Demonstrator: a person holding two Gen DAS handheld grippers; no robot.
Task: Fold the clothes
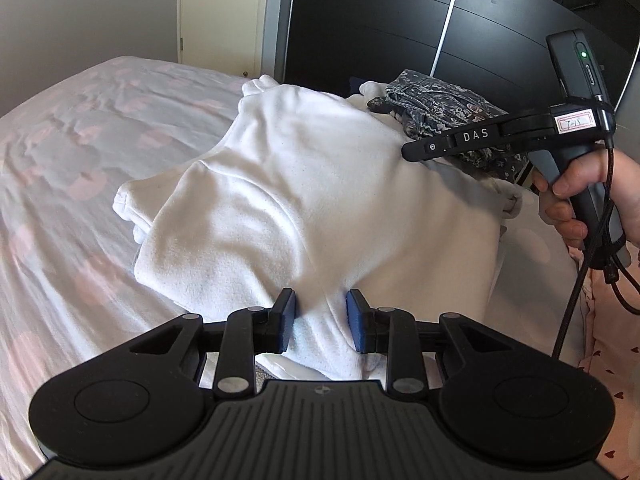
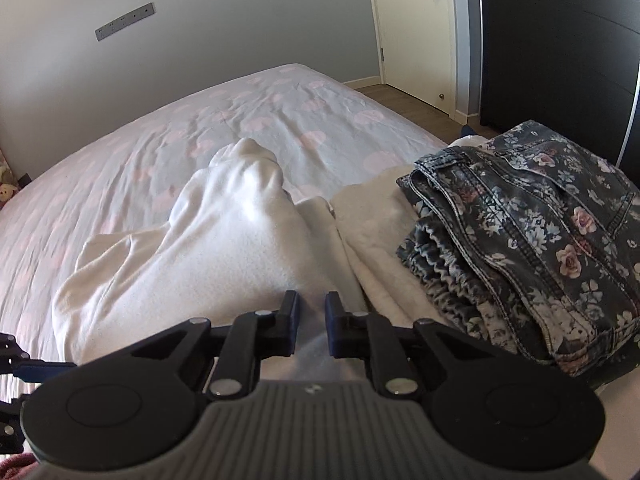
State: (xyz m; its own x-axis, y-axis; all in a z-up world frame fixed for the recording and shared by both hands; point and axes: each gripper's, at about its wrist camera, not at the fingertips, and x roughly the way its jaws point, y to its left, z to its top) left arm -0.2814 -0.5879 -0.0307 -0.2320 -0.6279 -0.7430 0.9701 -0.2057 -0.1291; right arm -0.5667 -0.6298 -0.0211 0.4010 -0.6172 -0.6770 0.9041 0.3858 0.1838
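Left gripper (image 1: 321, 322): white fabric is pinched between the pads at 6 o'clock in the left wrist view.
Right gripper (image 2: 312, 326): clamped on the same cloth's near edge.
White garment (image 1: 304, 200): spread on the bed (image 1: 80, 152), centre frame.
Floral denim (image 2: 532, 232): folded, at 3 o'clock, on a cream piece (image 2: 376, 232).

A white sweatshirt (image 1: 304, 200) lay bunched across the bed (image 1: 68, 184), its near edge pinched between the blue pads of the left gripper (image 1: 321, 320), whose jaws stood closed on a fold of the fabric. Beyond the sweatshirt, a floral denim garment (image 1: 436, 116) sat folded on a cream one. In front of that pile, the right gripper (image 1: 416, 151) reached in over the sweatshirt's far side, held by a hand (image 1: 576, 196); its fingers appeared side-on, their state unclear. A dark wardrobe (image 1: 400, 24) stood behind the sweatshirt.
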